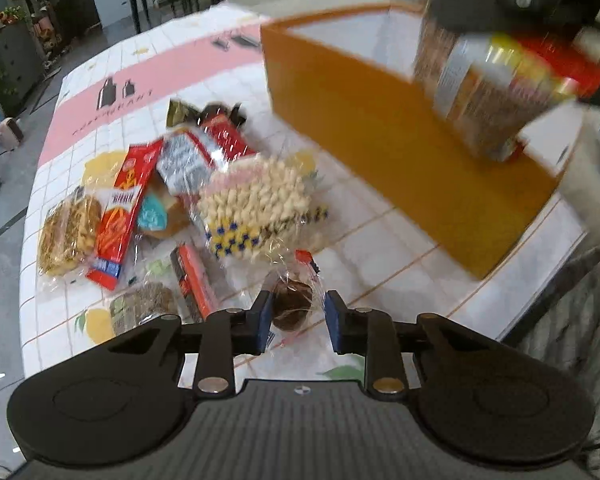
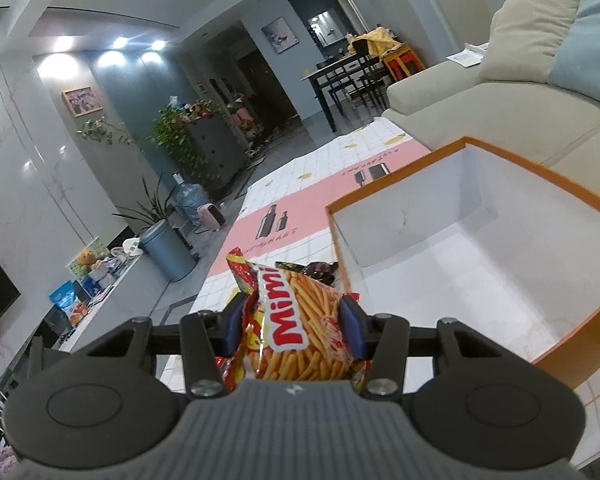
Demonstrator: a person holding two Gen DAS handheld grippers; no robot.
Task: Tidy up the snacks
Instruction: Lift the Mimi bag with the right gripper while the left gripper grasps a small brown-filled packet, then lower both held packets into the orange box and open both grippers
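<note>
Crinkly snack bag (image 2: 300,320), boxy orange carton (image 2: 476,240)

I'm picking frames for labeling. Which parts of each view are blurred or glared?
Left wrist view: the Mimi snack bag and orange box are motion-smeared, while the left tongs and snack pile stay fairly sharp. Right wrist view: mostly sharp; ceiling lights glare on the wall; fisheye bends the edges.

Indoor lighting is even and moderately bright; ceiling spotlights (image 2: 112,46) flare white; the orange box (image 1: 380,120) and held packet (image 1: 496,88) show motion blur; fisheye curvature bends edges.
</note>
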